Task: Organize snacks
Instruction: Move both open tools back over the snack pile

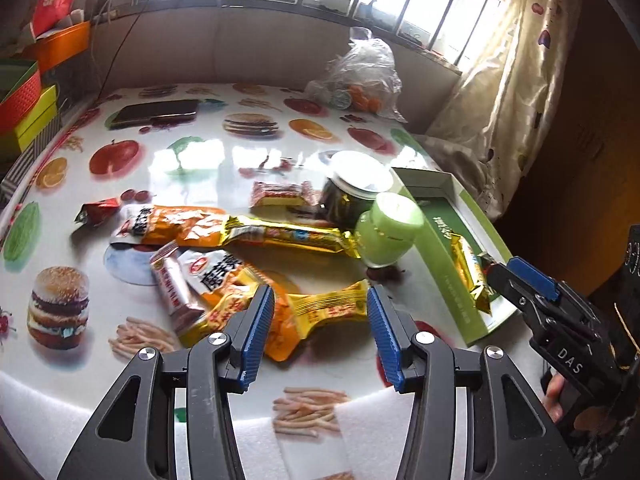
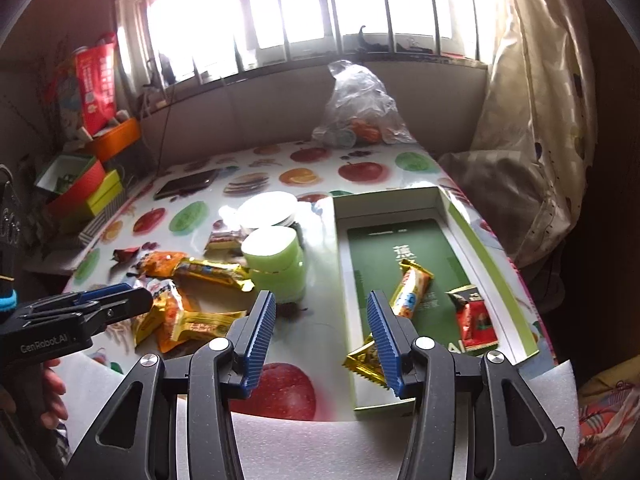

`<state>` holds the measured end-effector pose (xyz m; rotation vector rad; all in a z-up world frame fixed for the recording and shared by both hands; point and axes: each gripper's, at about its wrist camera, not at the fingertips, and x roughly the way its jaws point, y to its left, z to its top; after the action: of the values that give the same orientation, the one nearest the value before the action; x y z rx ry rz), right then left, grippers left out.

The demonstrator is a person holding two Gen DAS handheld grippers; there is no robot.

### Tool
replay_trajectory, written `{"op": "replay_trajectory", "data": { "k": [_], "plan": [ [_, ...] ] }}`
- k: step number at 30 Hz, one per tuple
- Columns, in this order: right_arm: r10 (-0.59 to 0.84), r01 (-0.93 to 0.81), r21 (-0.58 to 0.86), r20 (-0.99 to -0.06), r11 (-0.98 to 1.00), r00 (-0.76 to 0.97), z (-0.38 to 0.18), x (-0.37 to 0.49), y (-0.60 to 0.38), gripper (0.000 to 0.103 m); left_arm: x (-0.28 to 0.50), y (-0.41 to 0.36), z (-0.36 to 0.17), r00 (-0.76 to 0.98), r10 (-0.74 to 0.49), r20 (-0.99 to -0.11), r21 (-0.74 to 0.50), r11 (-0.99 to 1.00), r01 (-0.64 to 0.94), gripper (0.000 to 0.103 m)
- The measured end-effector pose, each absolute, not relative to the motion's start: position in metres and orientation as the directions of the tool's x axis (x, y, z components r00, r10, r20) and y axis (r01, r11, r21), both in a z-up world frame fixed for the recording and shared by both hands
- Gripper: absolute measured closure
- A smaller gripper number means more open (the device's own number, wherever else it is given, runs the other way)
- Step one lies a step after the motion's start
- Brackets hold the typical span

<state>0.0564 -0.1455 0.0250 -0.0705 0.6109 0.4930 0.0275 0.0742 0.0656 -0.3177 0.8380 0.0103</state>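
Red wrapper: lay alone at the far left of the snack pile on the fruit-print table.
Snack pile: orange pouches and gold bars lay overlapping in the middle of the table, left of the jars.
Left gripper: hung over the near end of the pile with its blue-padded jaws spread about halfway. Nothing sat between the pads; a gold snack packet and an orange pouch showed on the table beneath the gap. From the right wrist view the left gripper reached in from the left, its tip above the pile.
Jars: a dark jar with a pale lid stood behind a light green jar, the two just beside each other, between the pile and the box.
Green box: lay open at the right of the table, holding a gold-and-orange bar and a red packet.
Right gripper: hovered above the near left edge of the box, jaws apart about halfway and pinching nothing. A crinkled gold wrapper lay over that box edge by the right pad; whether it touched the pad I could not tell.
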Motion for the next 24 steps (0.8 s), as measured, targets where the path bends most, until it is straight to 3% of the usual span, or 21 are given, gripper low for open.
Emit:
{"op": "replay_trajectory", "data": {
  "k": [14,24],
  "plan": [
    [0.500,-0.694,-0.037,-0.666,0.719,0.554,-0.013,0.051,-0.060,0.056,0.004,0.132,0.034,0.634,-0.041,-0.772,-0.257,0.933,-0.253,0.054],
    [0.459,-0.770,-0.151,-0.726,0.620,0.512,-0.034,0.061,-0.027,0.054,0.011,0.139,0.023,0.612,-0.080,-0.787,-0.250,0.948,-0.198,0.054]
  ]
}}
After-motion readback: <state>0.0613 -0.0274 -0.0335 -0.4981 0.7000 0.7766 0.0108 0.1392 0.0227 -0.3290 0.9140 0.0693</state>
